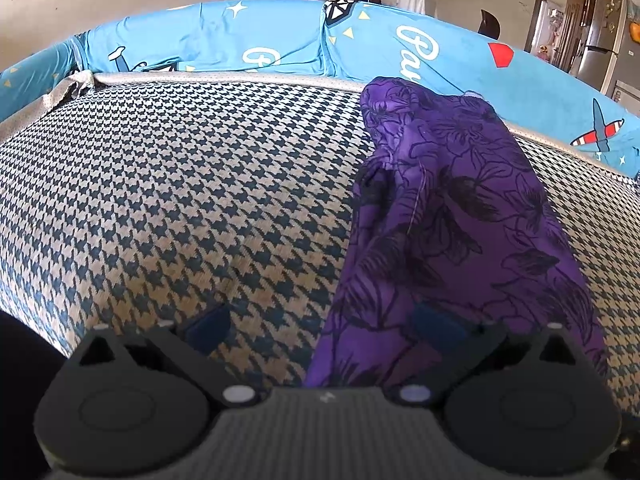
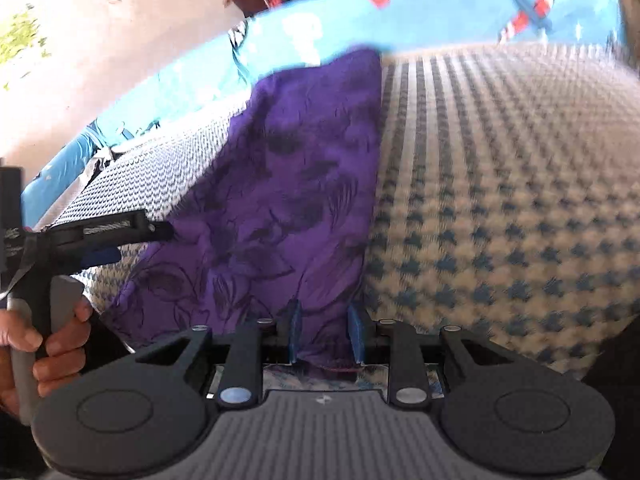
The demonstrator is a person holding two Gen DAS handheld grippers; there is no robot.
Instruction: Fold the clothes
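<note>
**Houndstooth bed, purple garment laid lengthwise**

The houndstooth bed cover [image 1: 160,184] carries a purple floral garment [image 1: 452,216]. Left tongs [image 1: 324,328] stand wide apart, one finger over its edge. Right tongs [image 2: 325,330] stand narrowly apart, the garment's hem between them.

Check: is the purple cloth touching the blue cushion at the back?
Touching. In the left wrist view the purple cloth runs up the checked seat and its far end lies against the blue cushion.
</note>
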